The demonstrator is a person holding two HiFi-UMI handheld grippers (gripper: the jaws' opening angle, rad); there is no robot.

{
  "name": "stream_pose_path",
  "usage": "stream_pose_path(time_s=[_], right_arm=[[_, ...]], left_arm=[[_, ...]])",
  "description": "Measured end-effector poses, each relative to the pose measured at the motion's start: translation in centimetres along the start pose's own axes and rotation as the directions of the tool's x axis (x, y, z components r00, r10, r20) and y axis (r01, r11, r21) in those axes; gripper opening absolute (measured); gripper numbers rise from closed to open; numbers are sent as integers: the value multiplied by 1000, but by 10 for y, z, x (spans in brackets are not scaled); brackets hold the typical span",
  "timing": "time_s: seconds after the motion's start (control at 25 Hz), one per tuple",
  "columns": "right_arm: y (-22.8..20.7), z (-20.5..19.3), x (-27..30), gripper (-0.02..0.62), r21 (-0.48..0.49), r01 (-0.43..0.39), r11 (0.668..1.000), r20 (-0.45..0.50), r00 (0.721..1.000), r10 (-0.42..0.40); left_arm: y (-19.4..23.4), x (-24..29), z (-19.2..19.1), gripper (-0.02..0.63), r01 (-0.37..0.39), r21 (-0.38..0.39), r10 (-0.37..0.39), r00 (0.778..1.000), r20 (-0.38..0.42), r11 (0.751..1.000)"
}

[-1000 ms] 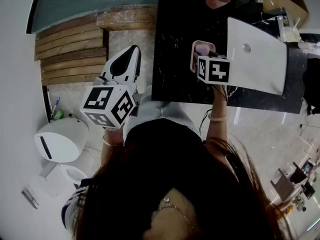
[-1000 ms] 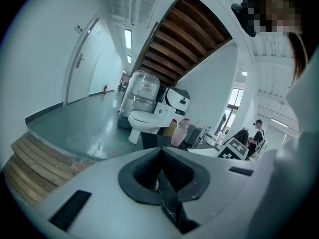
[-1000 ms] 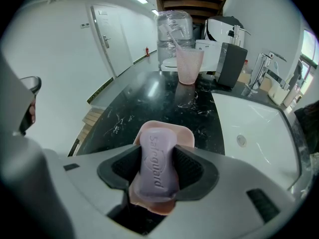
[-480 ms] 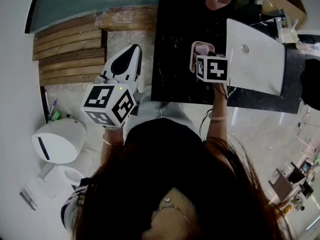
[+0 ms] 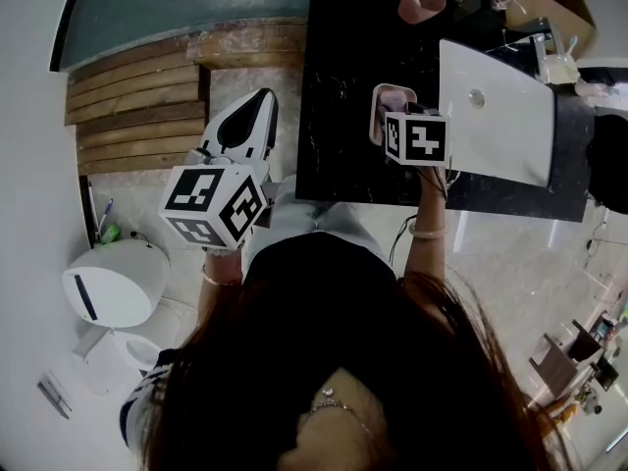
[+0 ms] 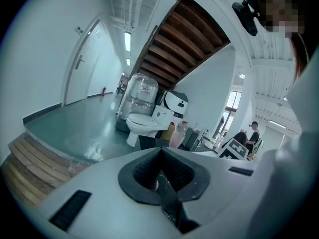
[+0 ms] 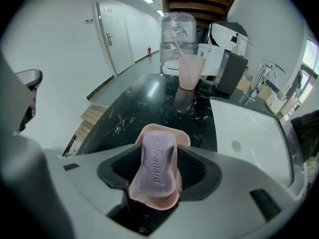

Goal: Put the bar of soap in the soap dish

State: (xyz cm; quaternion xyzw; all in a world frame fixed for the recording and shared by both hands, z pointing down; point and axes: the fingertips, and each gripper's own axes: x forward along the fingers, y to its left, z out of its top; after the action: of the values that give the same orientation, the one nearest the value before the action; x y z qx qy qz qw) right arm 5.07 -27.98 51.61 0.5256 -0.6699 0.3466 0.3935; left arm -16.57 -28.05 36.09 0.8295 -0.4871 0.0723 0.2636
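While the right gripper (image 7: 159,152) is held over the black marbled counter (image 7: 149,101) and pointed steeply down, its own view shows the bar of soap (image 7: 155,168) between its jaws. The bar is pale purple, lies lengthwise along the line of the jaws and has its lettered face up. It rests in the pink soap dish (image 7: 181,135), whose rim shows past the bar's far end and below its near end. Both black pads bear on the long sides of the bar, so the jaws stand wide and are closed on the soap.

The dish sits flat on the counter, near the left edge of the white sink basin (image 7: 249,133) but not touching it. A pink cup with a straw (image 7: 189,71) stands at the far end of the counter, well apart from the dish. A tap (image 7: 259,78) stands behind the basin.

The left gripper (image 5: 257,106) is held off the counter, to its left, above the pale floor and beside the wooden steps (image 5: 137,96). Its own view shows the two pads meeting along the centre line, with nothing between them: the jaws are together and empty. A white toilet (image 6: 142,123) stands on the green floor ahead of that gripper, well apart from it.
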Motion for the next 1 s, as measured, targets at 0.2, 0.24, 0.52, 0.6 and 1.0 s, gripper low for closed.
stream_pose_path(time_s=[0.2, 0.24, 0.52, 0.6, 1.0], right_arm=[[-3, 5, -16, 207, 13, 8, 1000, 52, 999, -9], [-4, 6, -21, 207, 18, 13, 1000, 67, 998, -14], [-5, 16, -59, 206, 36, -5, 999, 173, 985, -2], [-3, 17, -70, 206, 34, -16, 999, 200, 980, 9], [-5, 12, -140, 205, 39, -32, 999, 341, 940, 16]], left_arm=[[-8, -3, 4, -5, 15, 15, -15, 1000, 12, 1000], [-10, -3, 5, -5, 20, 19, -20, 1000, 14, 1000], [-30, -6, 8, -5, 57, 45, -58, 998, 25, 997], [-36, -6, 9, -5, 70, 55, -71, 997, 28, 996], [-77, -11, 13, -5, 139, 111, -144, 989, 38, 984]])
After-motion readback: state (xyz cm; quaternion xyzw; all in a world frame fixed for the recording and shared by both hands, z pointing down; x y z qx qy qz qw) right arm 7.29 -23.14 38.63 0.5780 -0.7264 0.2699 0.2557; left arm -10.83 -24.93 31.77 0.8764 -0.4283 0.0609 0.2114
